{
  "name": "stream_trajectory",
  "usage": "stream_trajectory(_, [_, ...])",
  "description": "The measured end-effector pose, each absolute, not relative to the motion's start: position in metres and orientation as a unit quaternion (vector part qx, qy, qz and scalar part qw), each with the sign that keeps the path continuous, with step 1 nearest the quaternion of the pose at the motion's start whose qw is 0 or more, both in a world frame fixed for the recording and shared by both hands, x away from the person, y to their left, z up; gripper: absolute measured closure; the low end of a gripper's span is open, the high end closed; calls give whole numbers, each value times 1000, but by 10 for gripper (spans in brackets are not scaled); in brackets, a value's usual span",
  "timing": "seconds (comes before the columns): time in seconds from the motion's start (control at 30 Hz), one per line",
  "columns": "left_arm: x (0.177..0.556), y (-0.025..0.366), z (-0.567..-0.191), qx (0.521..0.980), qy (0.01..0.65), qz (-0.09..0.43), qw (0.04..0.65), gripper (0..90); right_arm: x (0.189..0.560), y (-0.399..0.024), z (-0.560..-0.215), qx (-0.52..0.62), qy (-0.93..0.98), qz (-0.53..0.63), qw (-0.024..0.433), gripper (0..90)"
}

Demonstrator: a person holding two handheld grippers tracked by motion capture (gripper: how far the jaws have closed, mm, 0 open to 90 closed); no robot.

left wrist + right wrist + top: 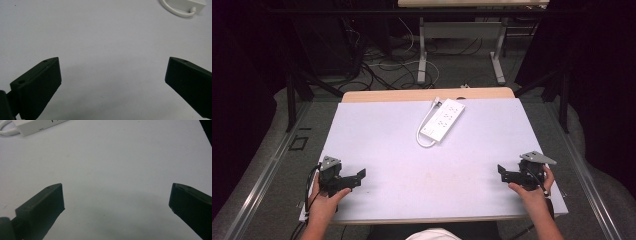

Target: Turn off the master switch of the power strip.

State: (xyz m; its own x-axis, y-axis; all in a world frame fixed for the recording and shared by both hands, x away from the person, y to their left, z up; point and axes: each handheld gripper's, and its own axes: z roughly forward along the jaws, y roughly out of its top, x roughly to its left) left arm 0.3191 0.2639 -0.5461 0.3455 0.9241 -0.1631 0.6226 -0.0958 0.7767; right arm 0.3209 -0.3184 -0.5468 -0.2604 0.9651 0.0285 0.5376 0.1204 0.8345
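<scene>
Both grippers, left [357,176] & right [503,172], jaws spread, empty, resting near desk [387,145] edge. Start pose prob.; next: reach for power strip [443,119].

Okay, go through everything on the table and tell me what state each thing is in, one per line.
Left gripper: open, jaws wide apart, holding nothing, low at the table's near left.
Right gripper: open, jaws wide apart, holding nothing, low at the near right.
Power strip: lying flat at the far middle, sockets up, nothing plugged in.
Power strip cord: looped beside the strip.
Table: bare apart from the strip.
</scene>
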Motion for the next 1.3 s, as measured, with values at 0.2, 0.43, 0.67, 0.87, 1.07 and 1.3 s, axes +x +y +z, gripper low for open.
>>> stream_trajectory(0.2, [317, 260, -544, 718, 533, 199, 401, 4, 319, -316, -546, 544, 693, 398, 255, 0])
stream_trajectory(0.43, [316, 258, -546, 725, 529, 193, 397, 4, 319, -313, -544, 524, 702, 390, 284, 0])
stream_trajectory(0.67, [314, 256, -546, 729, 527, 189, 394, 4, 320, -307, -542, 520, 712, 391, 262, 0])
stream_trajectory(0.87, [311, 257, -545, 723, 528, 197, 400, 6, 322, -299, -541, 507, 725, 386, 263, 0])
stream_trajectory(1.07, [310, 258, -545, 723, 527, 198, 400, 7, 325, -291, -537, 502, 735, 378, 255, 0])
stream_trajectory(1.3, [309, 259, -544, 719, 531, 200, 401, 9, 331, -281, -530, 492, 750, 366, 249, 2])
